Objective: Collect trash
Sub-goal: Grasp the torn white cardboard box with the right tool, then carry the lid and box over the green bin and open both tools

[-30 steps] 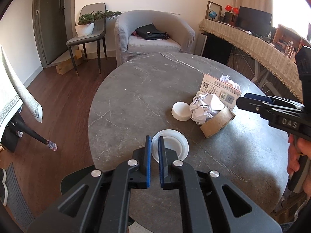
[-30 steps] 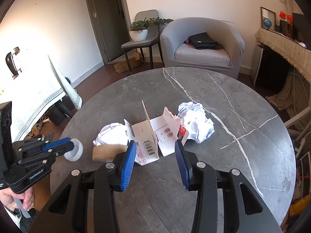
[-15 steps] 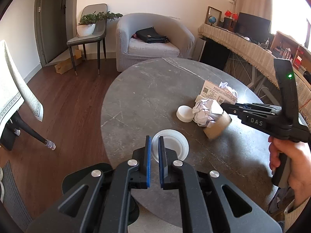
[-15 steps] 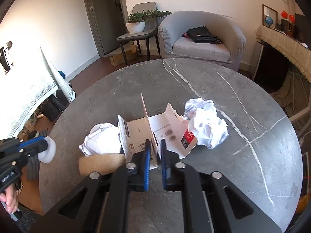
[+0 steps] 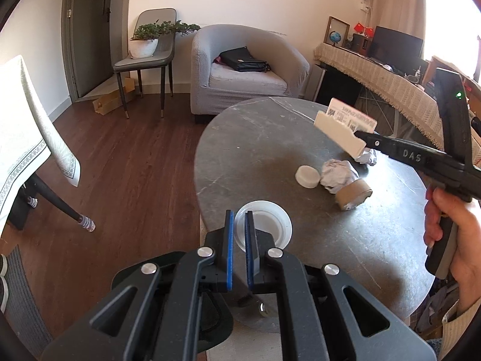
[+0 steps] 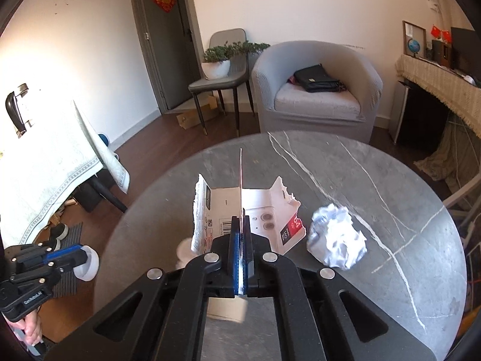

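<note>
Matt stone-like table (image 6: 345, 180), torn cardboard box (image 6: 255, 213), crumpled paper (image 6: 336, 237)

On the surface (image 5: 270, 156), a cap (image 5: 307, 176) lies left of a paper wad (image 5: 338, 174), a cardboard roll (image 5: 354, 194) just before it. An armchair (image 5: 246, 69) stands behind.

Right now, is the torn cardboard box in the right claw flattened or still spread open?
Spread open. The box is unfolded, with flaps splaying to both sides of the panel pinched in the right claw, held above the table.
</note>
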